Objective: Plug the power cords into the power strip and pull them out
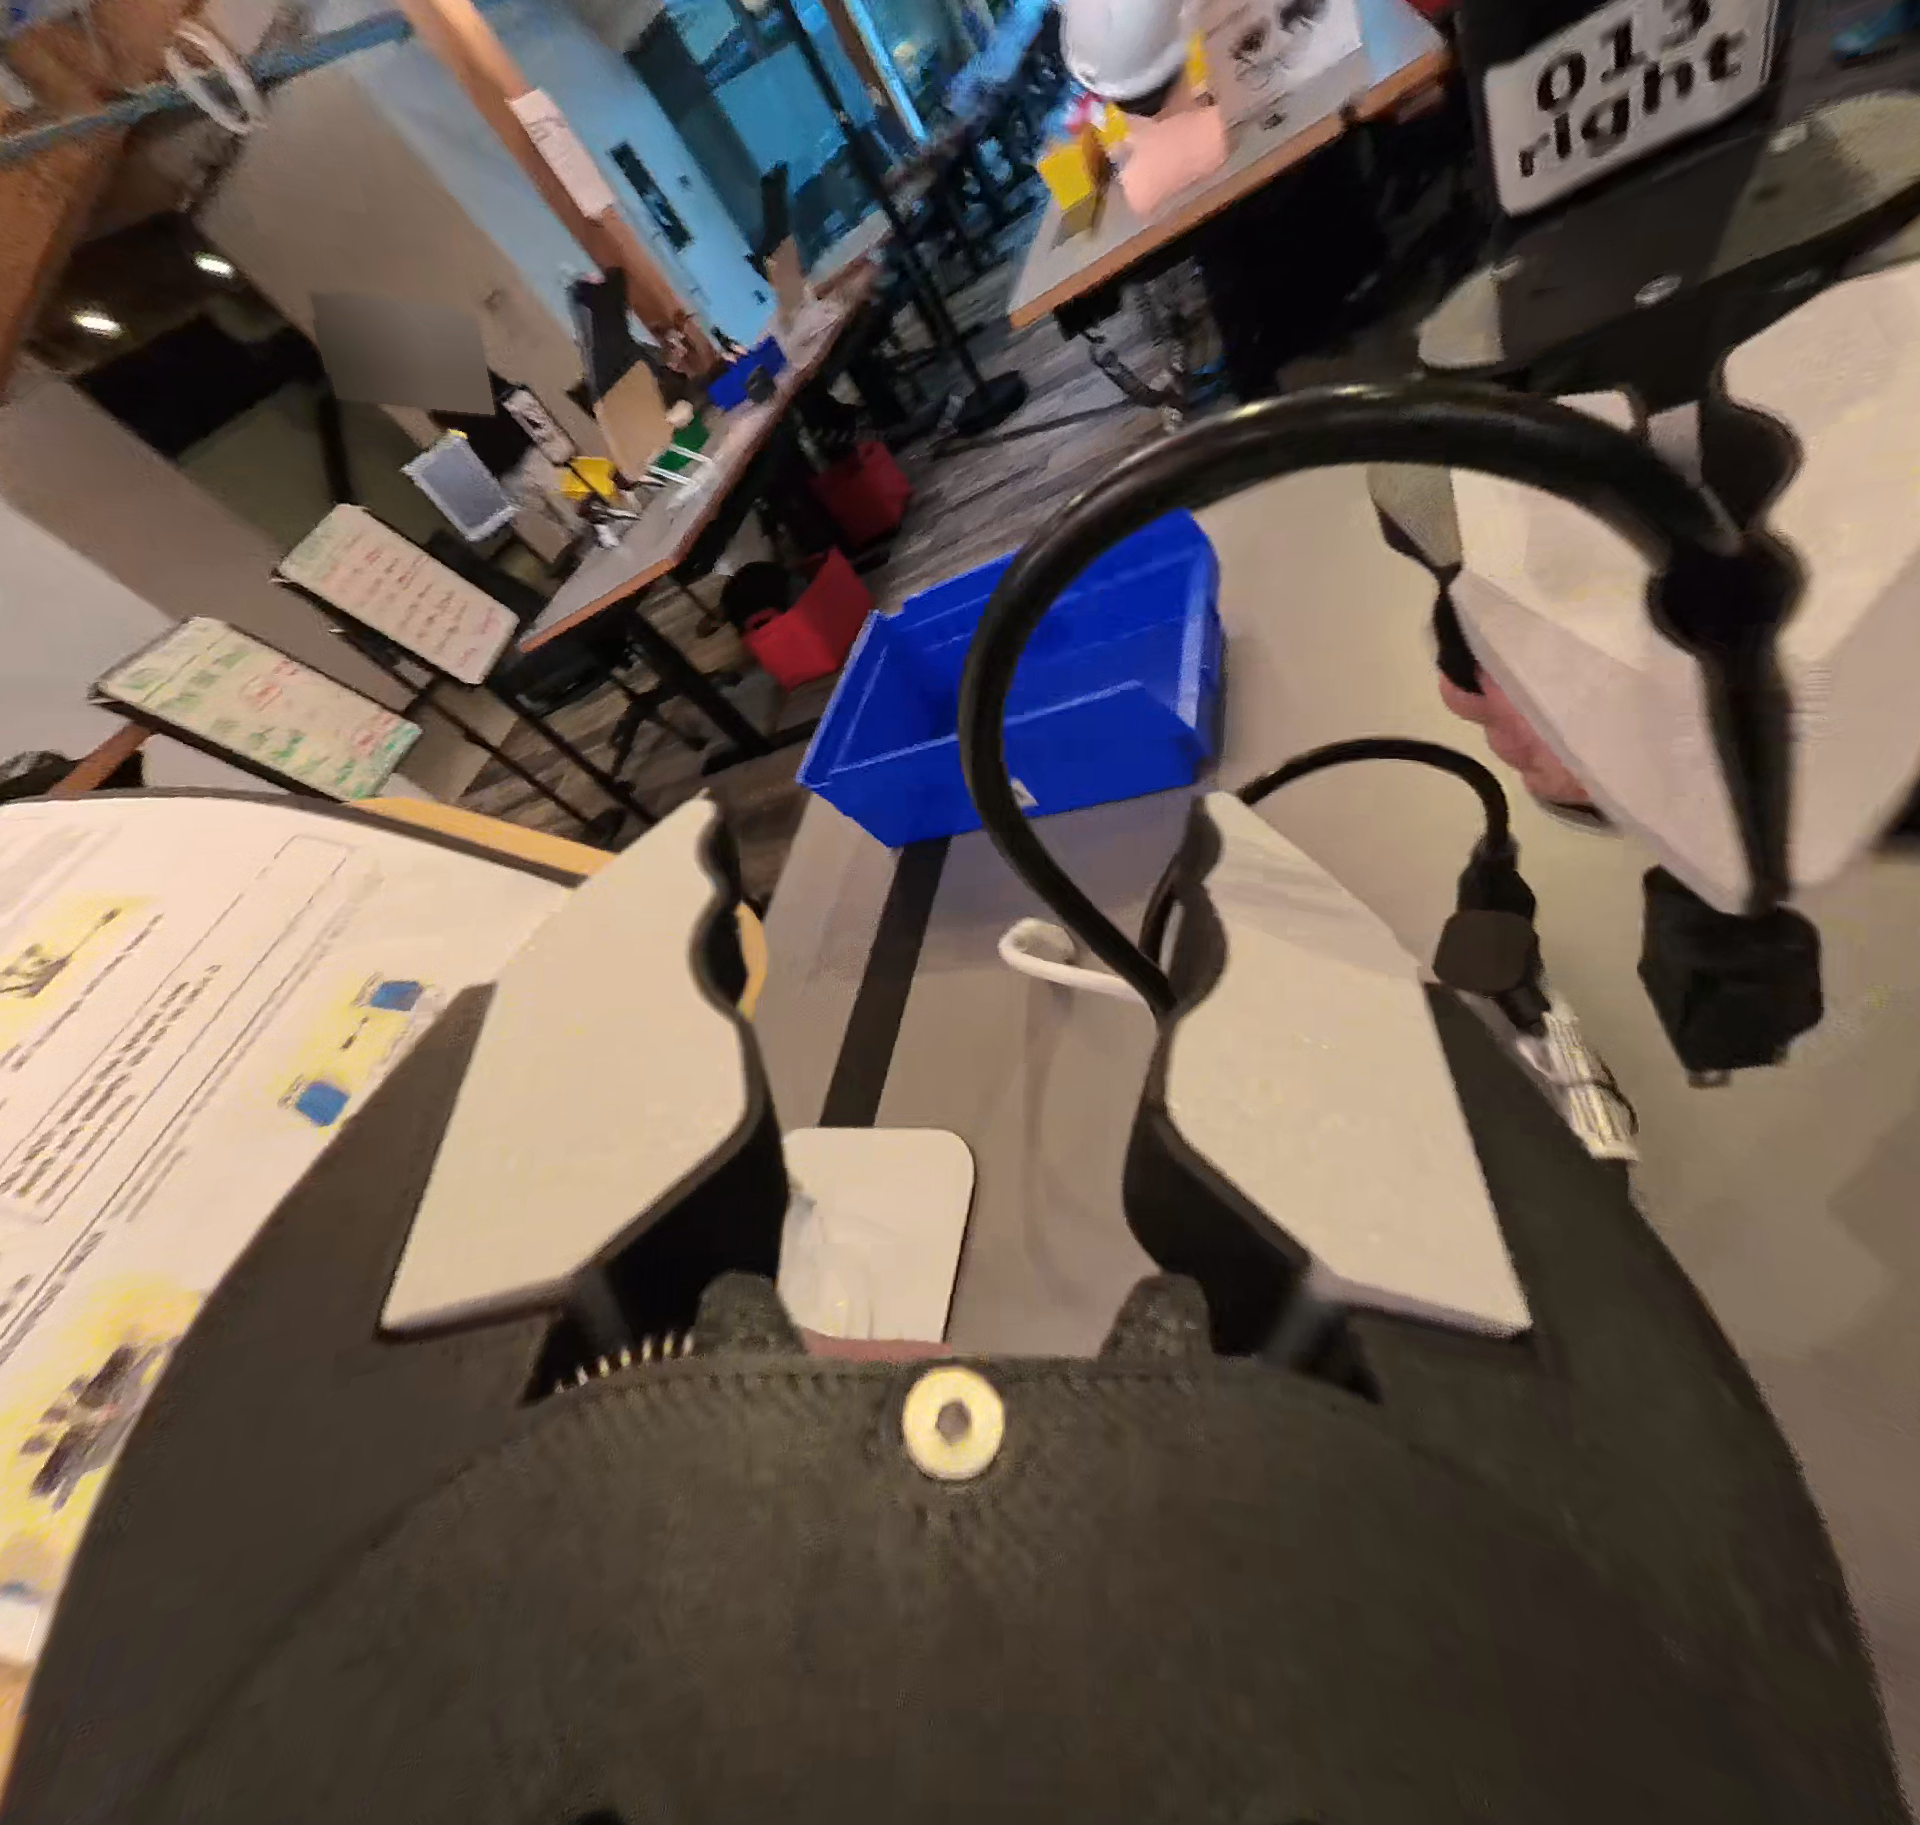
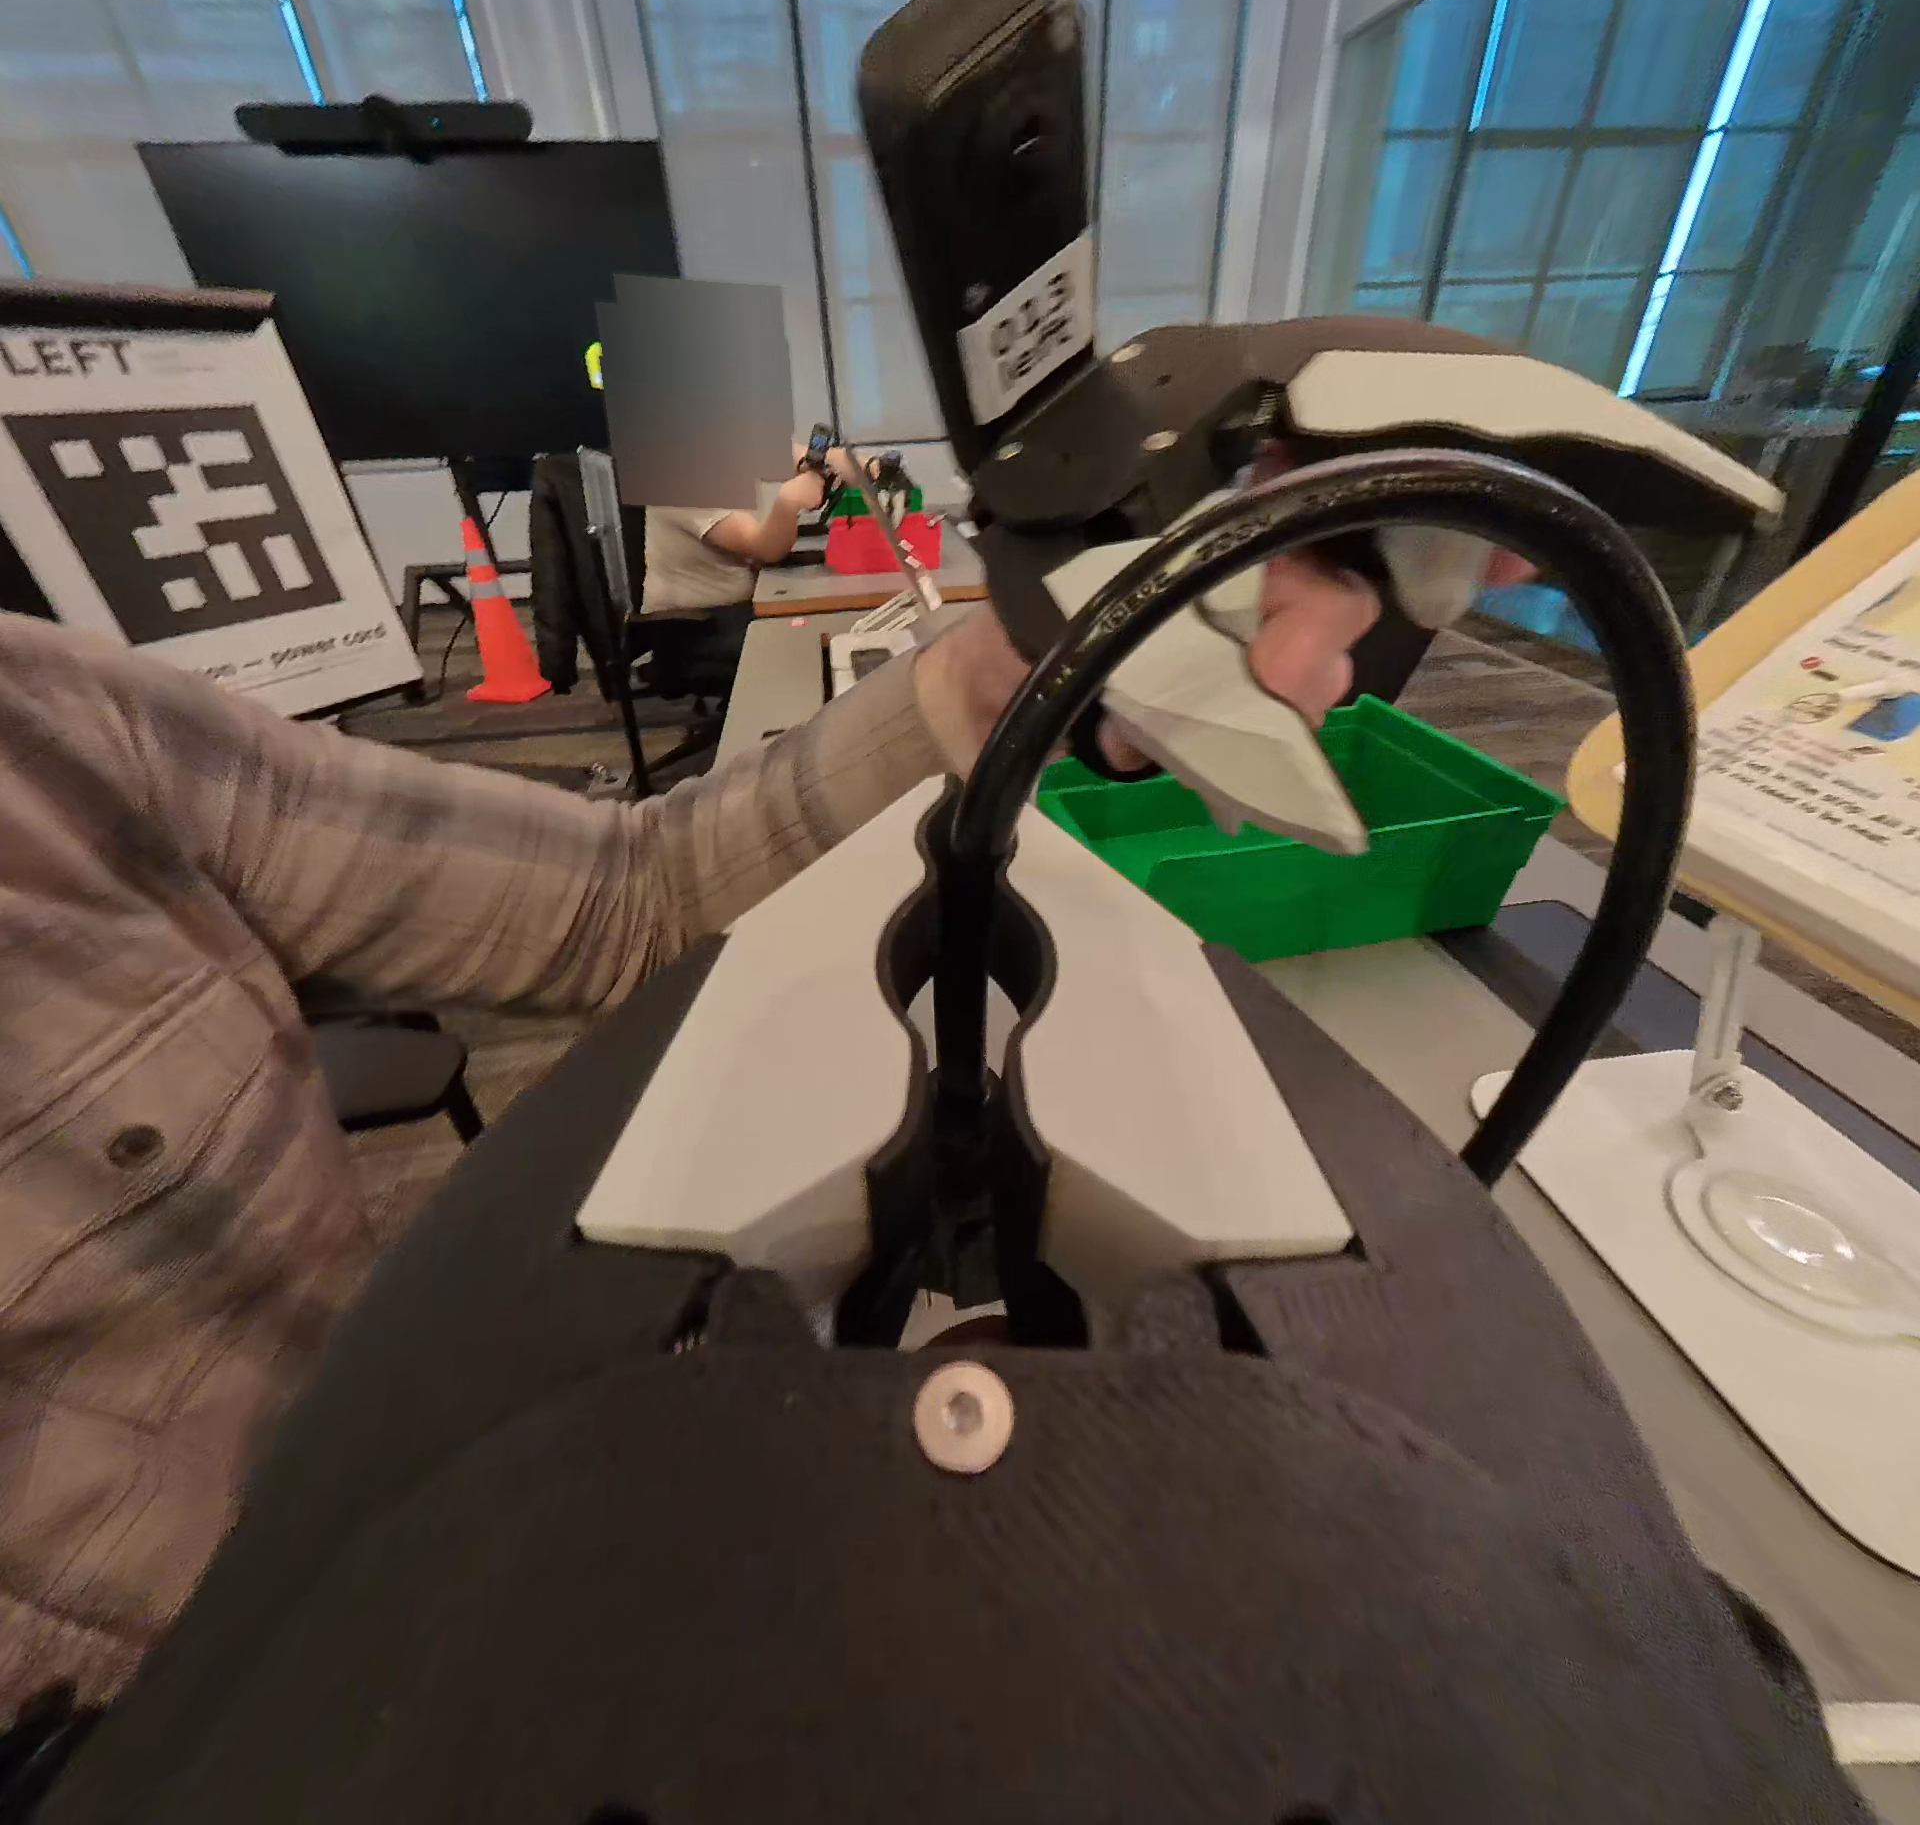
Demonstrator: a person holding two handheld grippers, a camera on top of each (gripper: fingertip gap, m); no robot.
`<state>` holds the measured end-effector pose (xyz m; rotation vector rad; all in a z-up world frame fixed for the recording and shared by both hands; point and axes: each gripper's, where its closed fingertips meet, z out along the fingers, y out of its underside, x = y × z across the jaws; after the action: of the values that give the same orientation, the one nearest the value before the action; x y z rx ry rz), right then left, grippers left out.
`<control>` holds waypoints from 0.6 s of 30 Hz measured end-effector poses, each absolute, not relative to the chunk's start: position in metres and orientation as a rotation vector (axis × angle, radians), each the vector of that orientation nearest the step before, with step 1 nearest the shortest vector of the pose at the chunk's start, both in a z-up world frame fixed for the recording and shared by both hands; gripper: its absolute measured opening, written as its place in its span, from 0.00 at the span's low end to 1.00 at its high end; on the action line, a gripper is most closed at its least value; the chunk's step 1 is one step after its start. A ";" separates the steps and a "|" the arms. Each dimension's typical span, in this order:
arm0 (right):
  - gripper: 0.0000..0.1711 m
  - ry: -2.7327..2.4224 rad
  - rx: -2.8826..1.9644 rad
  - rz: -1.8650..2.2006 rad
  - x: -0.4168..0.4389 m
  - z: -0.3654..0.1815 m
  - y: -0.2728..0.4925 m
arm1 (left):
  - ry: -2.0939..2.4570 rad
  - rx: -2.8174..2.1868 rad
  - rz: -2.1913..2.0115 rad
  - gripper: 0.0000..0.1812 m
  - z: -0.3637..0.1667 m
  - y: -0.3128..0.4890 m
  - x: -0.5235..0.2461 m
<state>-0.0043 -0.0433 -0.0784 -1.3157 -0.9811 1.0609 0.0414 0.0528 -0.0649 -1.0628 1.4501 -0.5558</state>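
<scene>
While grey worktop (image 1: 1299, 570) spans a busy workshop:
Left gripper (image 1: 956, 954): fingers spread wide, holding nothing.
Blue bin (image 1: 1091, 674): behind the cord loop.
Power cord (image 1: 1039, 580): arches up, plug (image 1: 1730, 986) hanging downward.
Right gripper (image 2: 961, 954): fingers clamped on cord.
Power strip: hard to make out.

Two black power cords (image 1: 1039, 570) (image 1: 1455, 778), two bins, one blue (image 1: 1091, 695), one green (image 2: 1351, 861), one white power strip (image 1: 883, 1225).
</scene>
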 end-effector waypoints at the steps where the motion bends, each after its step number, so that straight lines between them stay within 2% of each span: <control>1: 0.00 -0.957 -1.312 1.055 -0.002 -0.075 -0.039 | 1.410 -1.056 -0.560 0.46 -0.059 0.052 0.038; 5: 0.00 -0.883 -1.310 1.022 0.006 -0.066 -0.020 | 1.352 -1.015 -0.568 0.46 -0.047 0.034 0.025; 8: 0.00 -0.850 -1.306 1.002 0.010 -0.059 -0.011 | 1.301 -0.981 -0.483 0.35 -0.043 0.029 0.020; 12: 0.00 -0.807 -1.292 0.992 0.017 -0.050 -0.003 | 1.258 -1.019 -0.474 0.45 -0.040 0.036 0.013; 16: 0.00 -0.753 -1.279 0.996 0.026 -0.040 0.006 | 1.319 -0.985 -0.598 0.43 -0.041 0.021 0.009; 18: 0.00 -0.742 -1.268 1.012 0.027 -0.037 0.009 | 1.408 -0.996 -0.589 0.45 -0.055 0.012 0.015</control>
<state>0.0274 0.0094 -0.0366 -1.2681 -0.7424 1.0117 0.0155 0.0125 -0.0555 -0.9965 1.4076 -0.5889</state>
